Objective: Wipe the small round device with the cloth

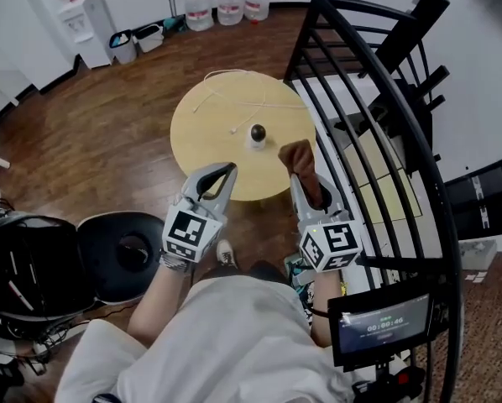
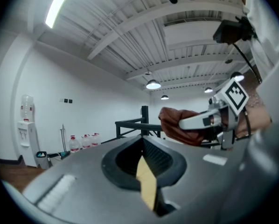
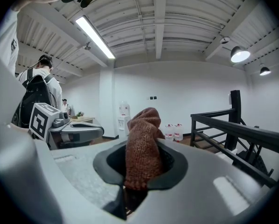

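The small round device [image 1: 257, 134], a dark ball on a white base, stands near the front of the round wooden table [image 1: 209, 128]. A white cable [image 1: 234, 101] runs from it across the tabletop. My right gripper [image 1: 302, 168] is shut on a brown knitted cloth [image 1: 300, 158], held at the table's near edge, just right of the device. In the right gripper view the cloth [image 3: 142, 148] bulges up out of the closed jaws. My left gripper [image 1: 221, 175] is shut with nothing in it, at the table's near edge, left of the device. The left gripper view shows the cloth [image 2: 179, 125] beside it.
A black metal railing [image 1: 377, 116] curves close along the table's right side. A black round stool [image 1: 125, 254] stands at the lower left. Water bottles [image 1: 228, 2] and a white dispenser [image 1: 81, 19] line the far wall. Another person [image 3: 39, 97] with a backpack stands behind.
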Demonstrator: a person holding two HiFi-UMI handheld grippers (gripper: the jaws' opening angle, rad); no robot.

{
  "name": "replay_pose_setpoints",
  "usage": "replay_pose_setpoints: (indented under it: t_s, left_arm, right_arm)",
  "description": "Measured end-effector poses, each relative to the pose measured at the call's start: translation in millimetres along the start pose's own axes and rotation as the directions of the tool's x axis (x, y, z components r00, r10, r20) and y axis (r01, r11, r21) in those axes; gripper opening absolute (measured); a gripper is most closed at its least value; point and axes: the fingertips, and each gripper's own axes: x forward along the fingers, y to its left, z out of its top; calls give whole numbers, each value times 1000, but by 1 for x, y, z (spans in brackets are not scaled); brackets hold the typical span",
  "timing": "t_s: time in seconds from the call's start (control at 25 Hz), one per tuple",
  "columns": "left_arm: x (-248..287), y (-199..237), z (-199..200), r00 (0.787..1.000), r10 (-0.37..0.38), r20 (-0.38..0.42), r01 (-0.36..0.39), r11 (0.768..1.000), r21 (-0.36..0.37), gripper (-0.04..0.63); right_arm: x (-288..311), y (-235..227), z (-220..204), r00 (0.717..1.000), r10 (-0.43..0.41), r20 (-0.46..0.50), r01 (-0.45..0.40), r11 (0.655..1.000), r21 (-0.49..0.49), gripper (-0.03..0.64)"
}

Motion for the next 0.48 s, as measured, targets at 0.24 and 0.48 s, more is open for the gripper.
replay_pose_setpoints:
  t_s: [0.24,0.48]
  left_arm:
    - [-21,-22,2,1000,28,-14,-27,999,26,6]
    - [-41,-69,0,998,43,-38,-41,998,37,5]
  right_arm:
    - [-28,7,2,999,23,27,-23,1000,15,67]
    - [-75,7,-6,998,34,49,-35,999,22,67]
